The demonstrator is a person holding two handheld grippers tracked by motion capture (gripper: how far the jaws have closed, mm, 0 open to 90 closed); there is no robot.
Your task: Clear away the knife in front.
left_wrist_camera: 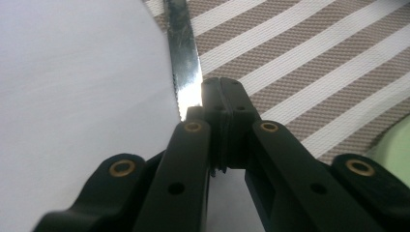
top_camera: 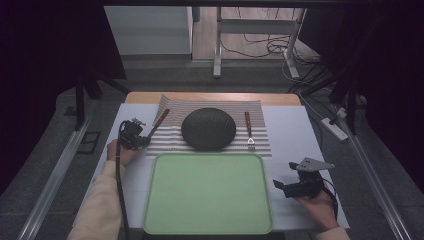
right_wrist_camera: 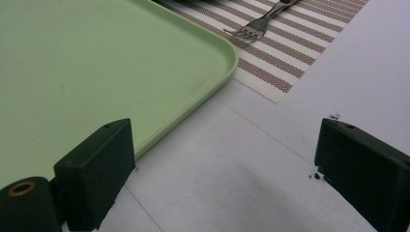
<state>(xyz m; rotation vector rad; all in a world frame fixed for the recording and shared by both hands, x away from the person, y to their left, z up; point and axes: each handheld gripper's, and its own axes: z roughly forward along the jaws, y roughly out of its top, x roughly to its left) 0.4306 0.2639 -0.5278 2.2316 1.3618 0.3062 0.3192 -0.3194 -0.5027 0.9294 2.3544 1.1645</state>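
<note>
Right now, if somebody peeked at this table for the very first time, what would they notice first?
Probably the big pale green plastic tray lying empty at the near edge of the table. Behind it, a round dark plate sits in the middle of a brown-and-white striped placemat, with a wooden-handled fork to its right. At the mat's left edge, the left gripper, jaws shut, is beside the shiny blade of a knife.

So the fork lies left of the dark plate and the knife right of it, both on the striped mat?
Not quite, they are swapped: the high view shows the knife left of the dark plate and the fork right of it, both on the striped mat.
</note>
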